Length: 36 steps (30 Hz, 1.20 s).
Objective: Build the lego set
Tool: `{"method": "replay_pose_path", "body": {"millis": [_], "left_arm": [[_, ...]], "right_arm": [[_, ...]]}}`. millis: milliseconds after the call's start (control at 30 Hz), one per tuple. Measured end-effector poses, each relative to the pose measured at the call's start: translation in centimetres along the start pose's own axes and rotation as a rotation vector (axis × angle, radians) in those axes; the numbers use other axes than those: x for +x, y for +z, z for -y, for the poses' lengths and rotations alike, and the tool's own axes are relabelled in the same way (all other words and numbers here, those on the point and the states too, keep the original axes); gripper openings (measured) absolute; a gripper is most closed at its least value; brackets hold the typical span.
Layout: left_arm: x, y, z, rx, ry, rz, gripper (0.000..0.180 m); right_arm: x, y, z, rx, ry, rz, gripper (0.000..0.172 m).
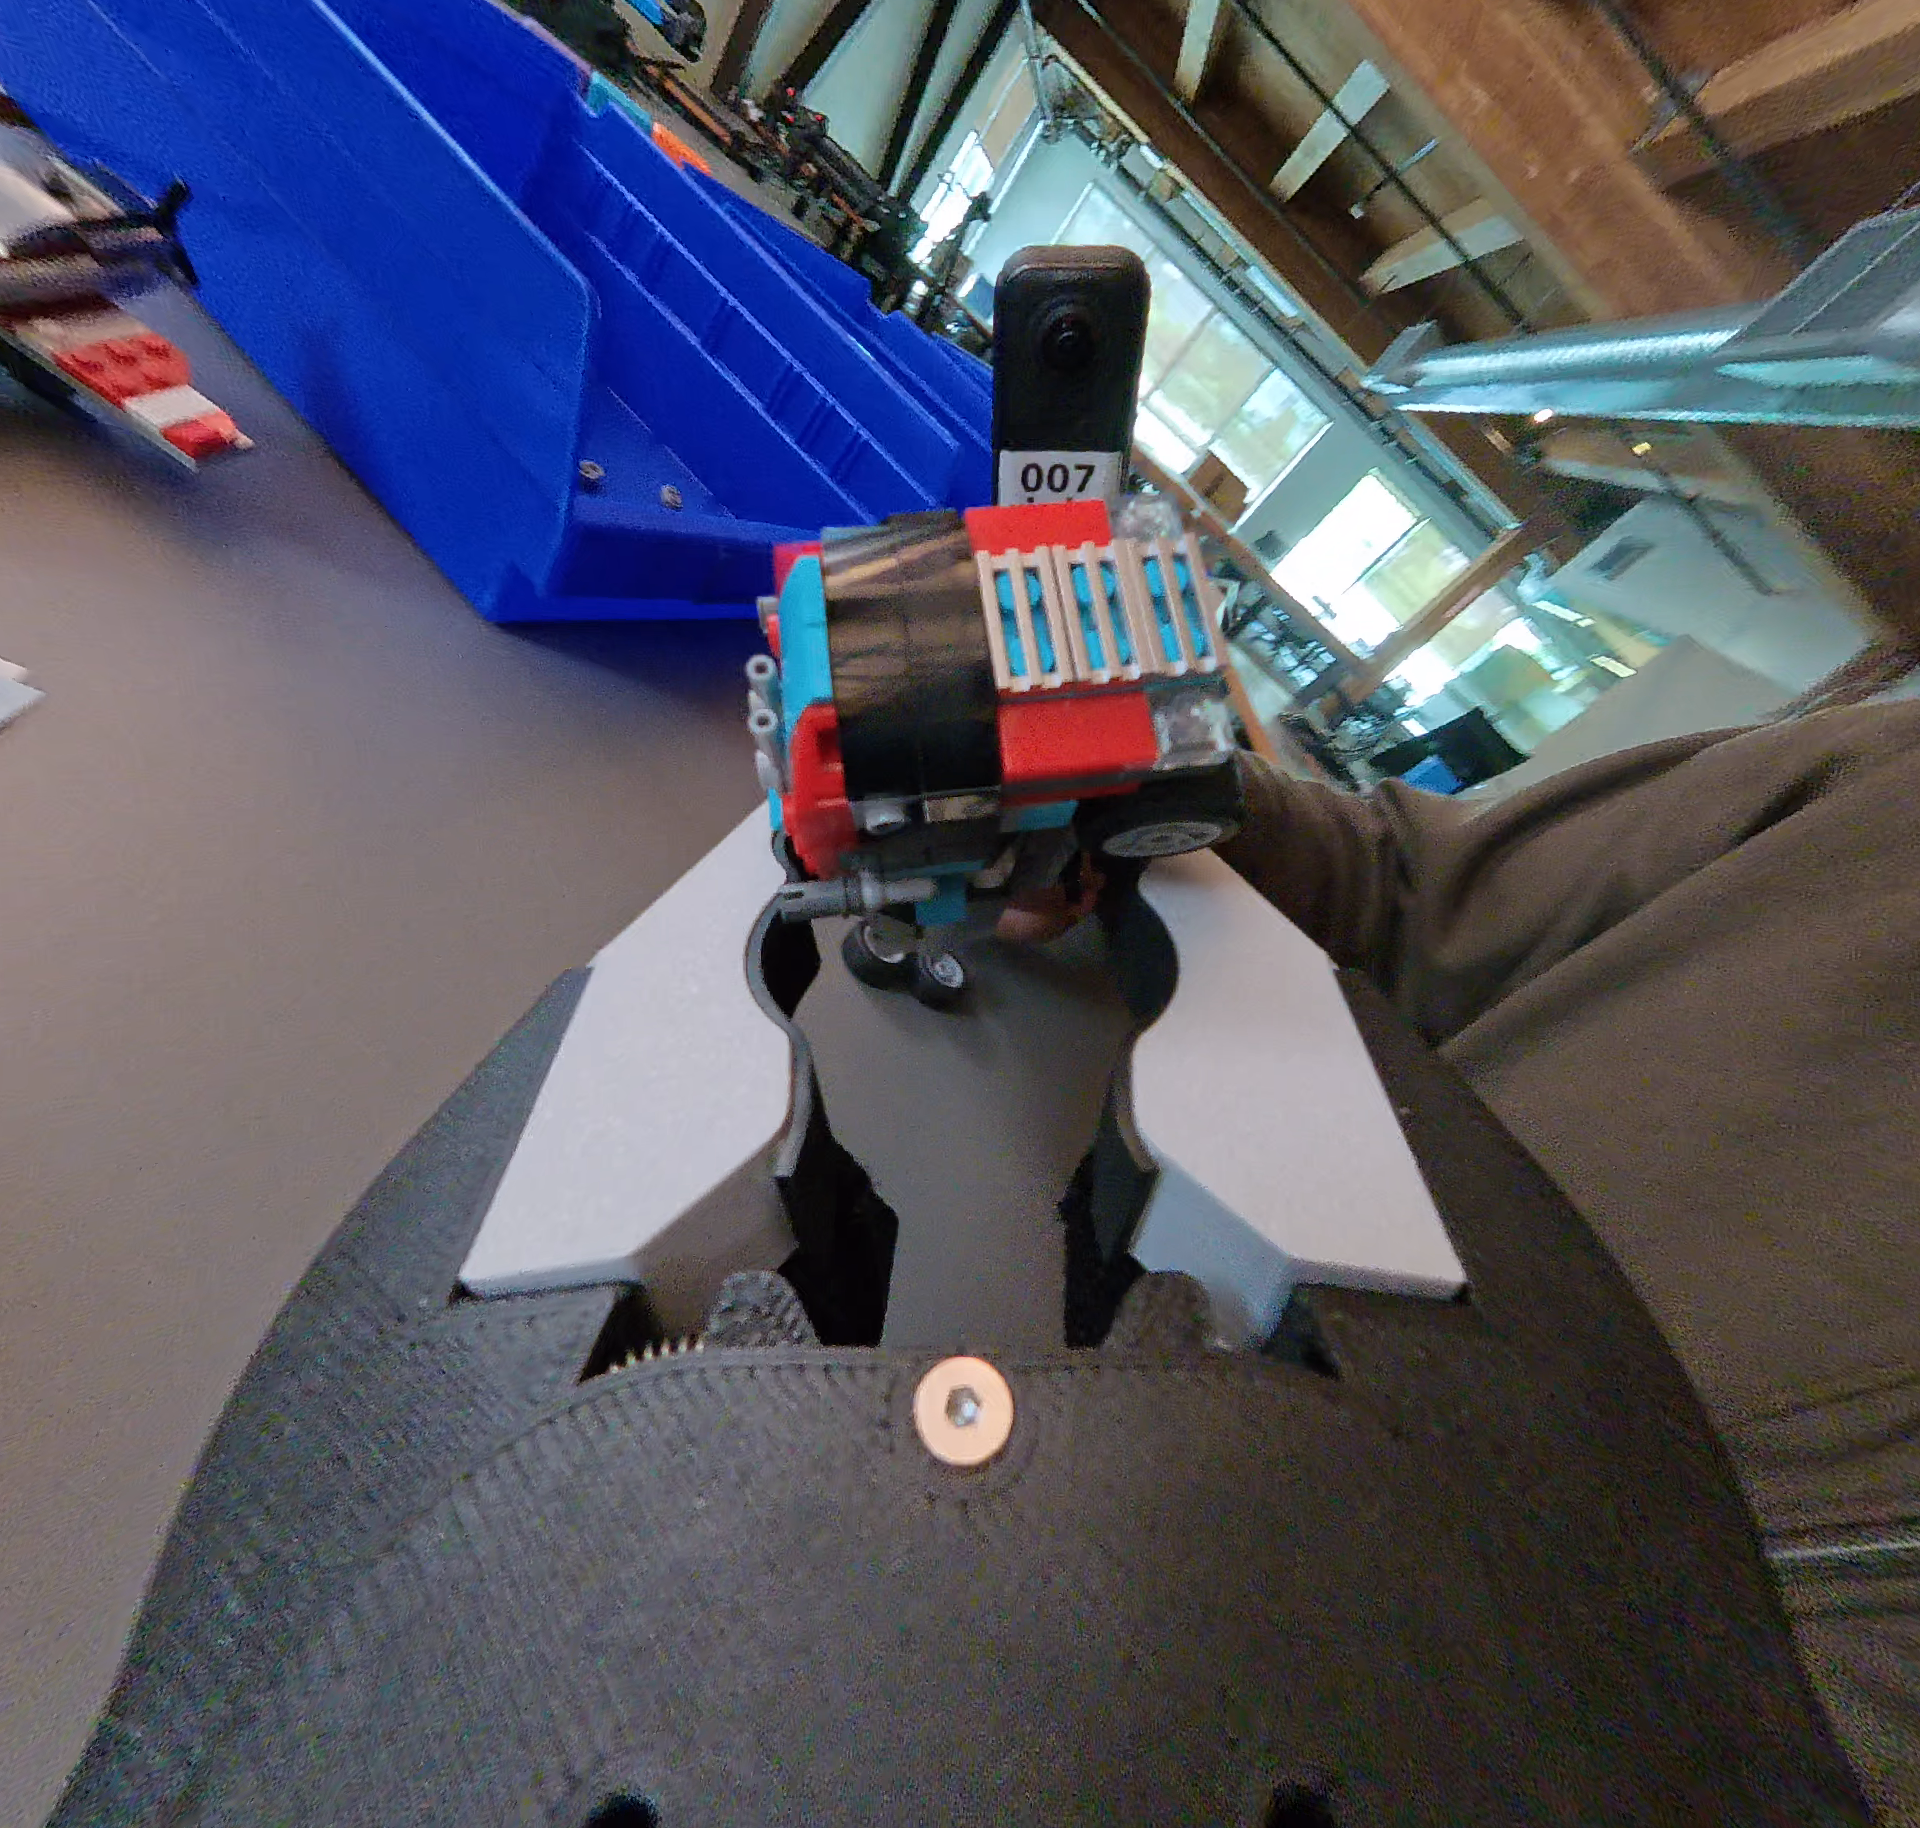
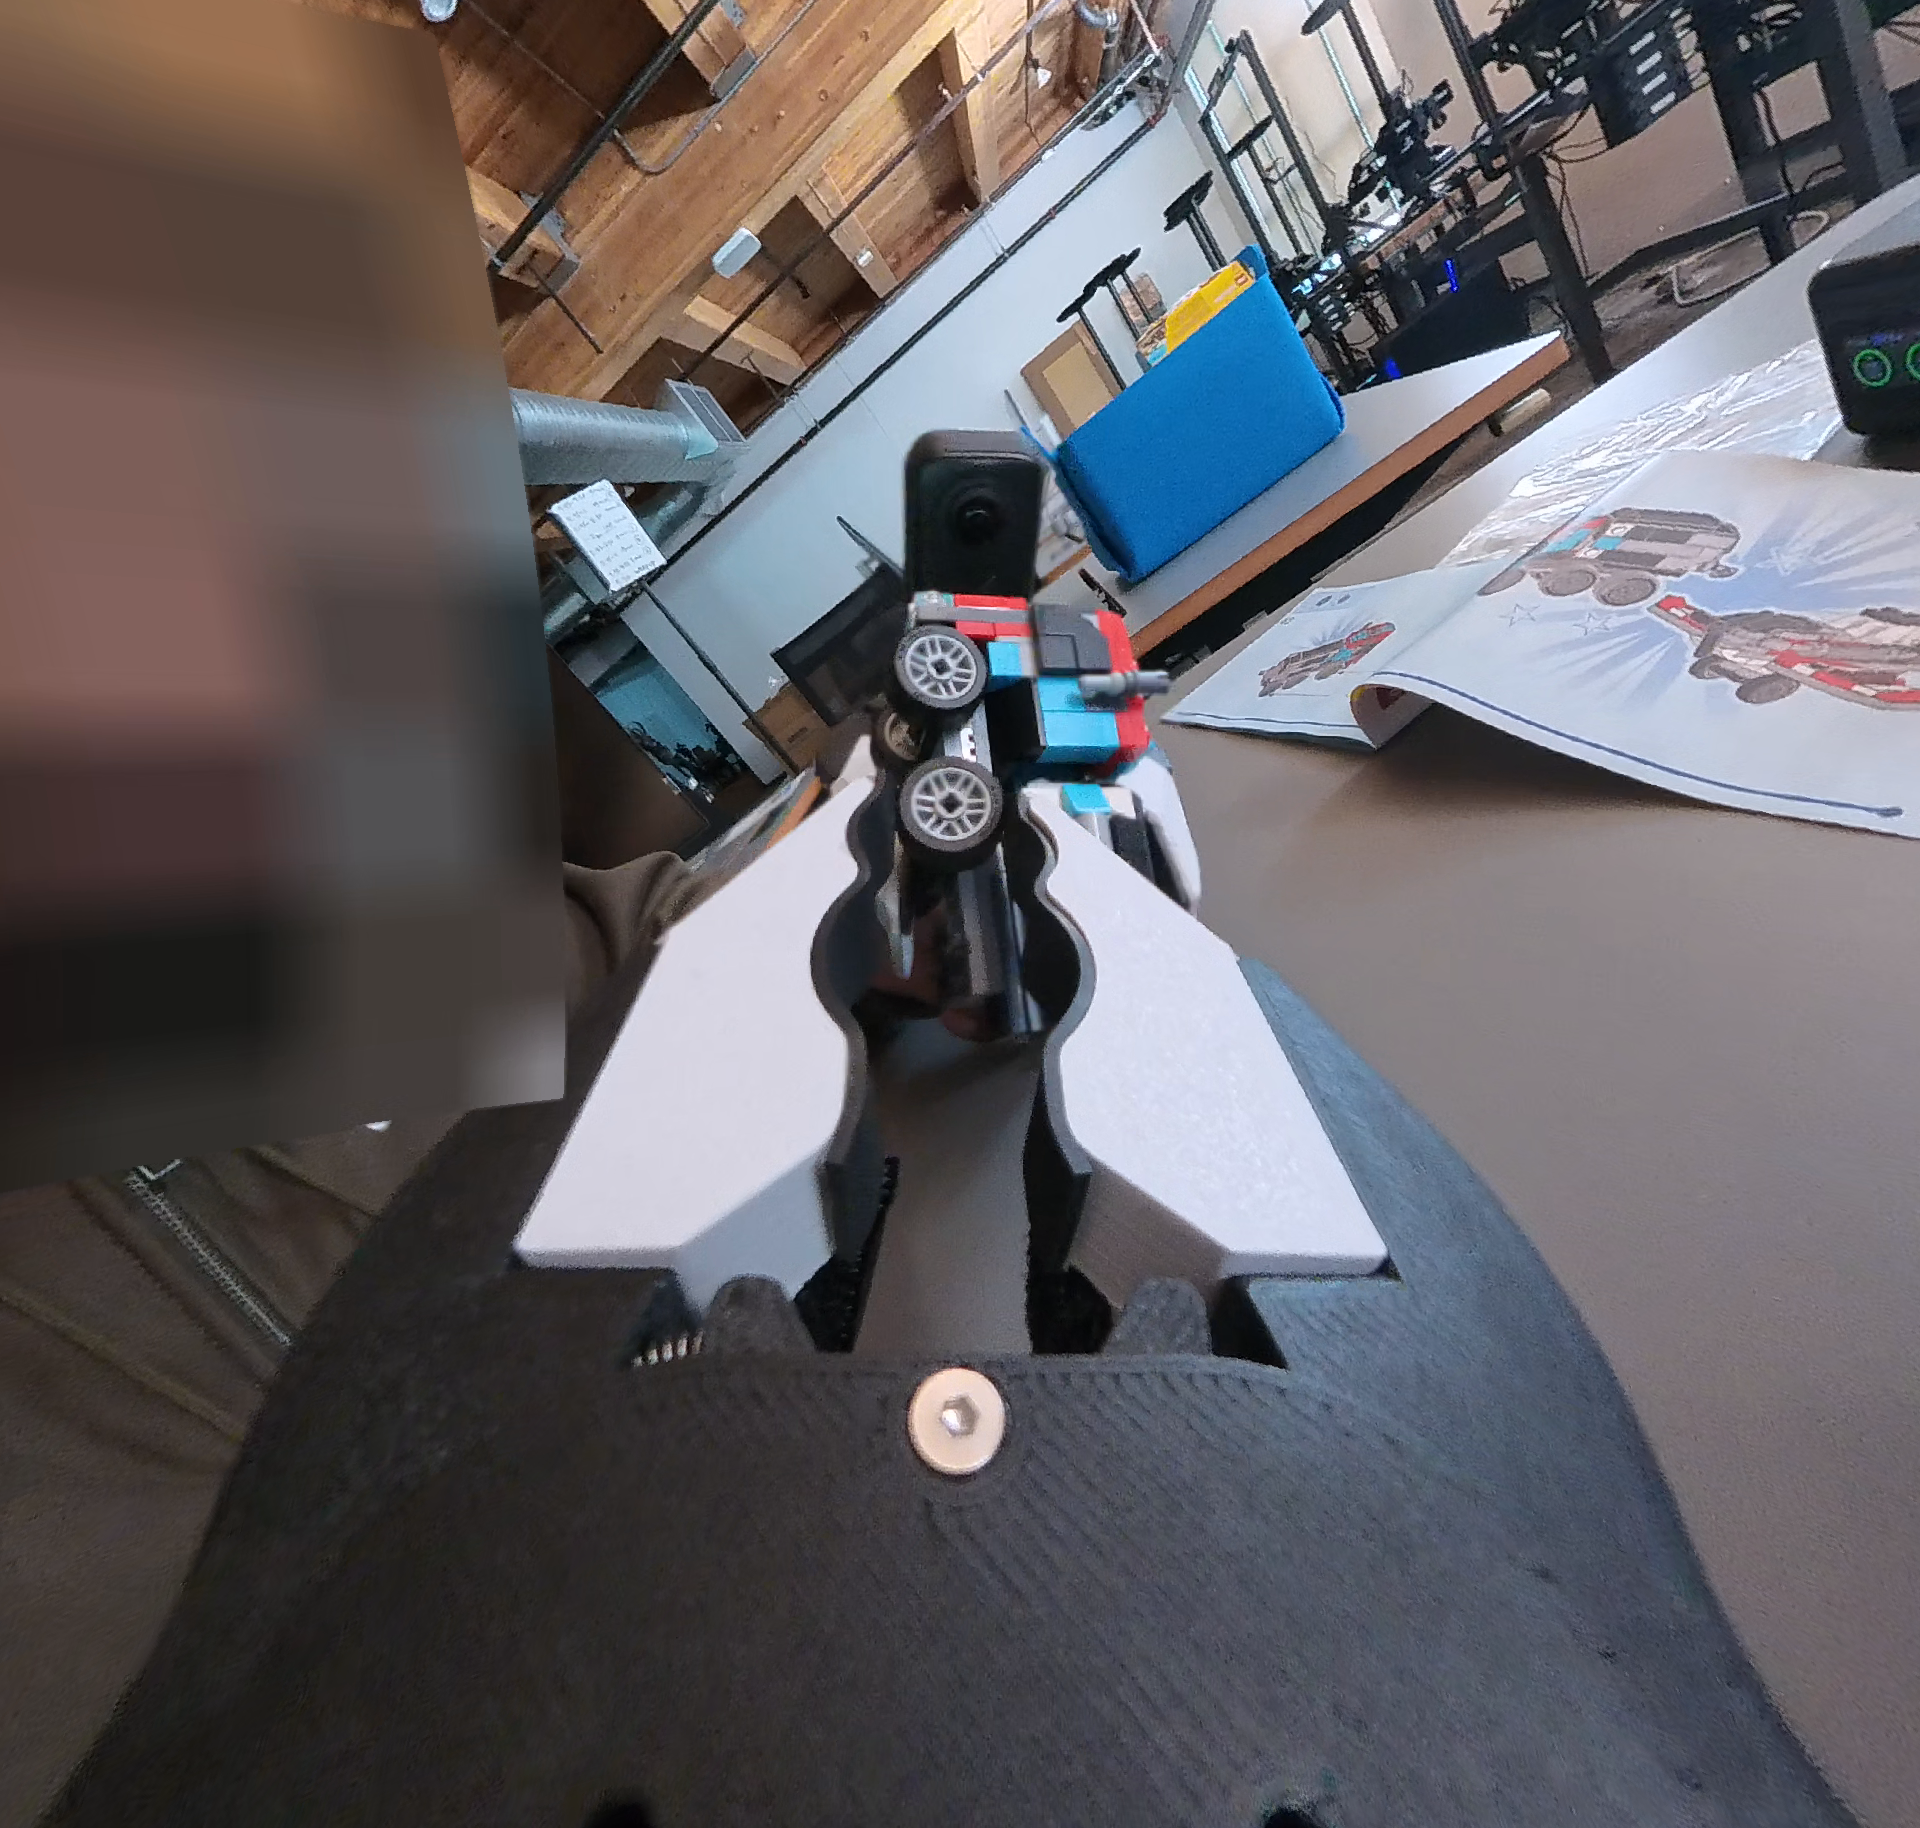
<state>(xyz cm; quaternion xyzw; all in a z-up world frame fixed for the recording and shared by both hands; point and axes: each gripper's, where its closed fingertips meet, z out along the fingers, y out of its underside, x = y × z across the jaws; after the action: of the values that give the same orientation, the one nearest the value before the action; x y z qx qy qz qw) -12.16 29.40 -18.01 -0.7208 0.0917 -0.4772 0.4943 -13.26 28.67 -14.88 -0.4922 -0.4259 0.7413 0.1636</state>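
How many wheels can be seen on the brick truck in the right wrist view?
3. On the brick truck: upper wheel, lower wheel between the right claw fingers, and a part-hidden wheel behind. Others may be hidden.

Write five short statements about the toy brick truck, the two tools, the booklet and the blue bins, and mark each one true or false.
1. The toy brick truck is up in the air, off the tabletop. True.
2. The truck's wheels are green. False: they have grey rims and black tyres.
3. The right tool has the truck's wheeled underside between its fingers. True.
4. The booklet on the table lies closed. False: it lies open, showing pictures of trucks.
5. The bins seen past the left tool are yellow. False: they are blue.
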Motion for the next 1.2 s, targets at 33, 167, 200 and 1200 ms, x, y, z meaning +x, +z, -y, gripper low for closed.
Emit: {"method": "replay_pose_path", "body": {"millis": [33,167,200,1200], "left_arm": [[-0.1,0.0,0.1,-0.003,0.034,0.025,0.055],[-0.6,-0.2,0.3,-0.013,0.144,0.119,0.055],[-0.5,-0.1,0.2,-0.015,0.140,0.111,0.055],[0.1,-0.5,1.5,0.109,-0.028,-0.013,0.055]], "right_arm": [[0.0,0.0,0.0,0.005,0.017,-0.002,0.022],[0.4,0.0,0.1,0.016,0.051,-0.025,0.022],[0.4,0.1,0.0,0.015,0.050,-0.024,0.022],[-0.1,0.1,1.5,0.137,0.082,-0.006,0.022]]}}
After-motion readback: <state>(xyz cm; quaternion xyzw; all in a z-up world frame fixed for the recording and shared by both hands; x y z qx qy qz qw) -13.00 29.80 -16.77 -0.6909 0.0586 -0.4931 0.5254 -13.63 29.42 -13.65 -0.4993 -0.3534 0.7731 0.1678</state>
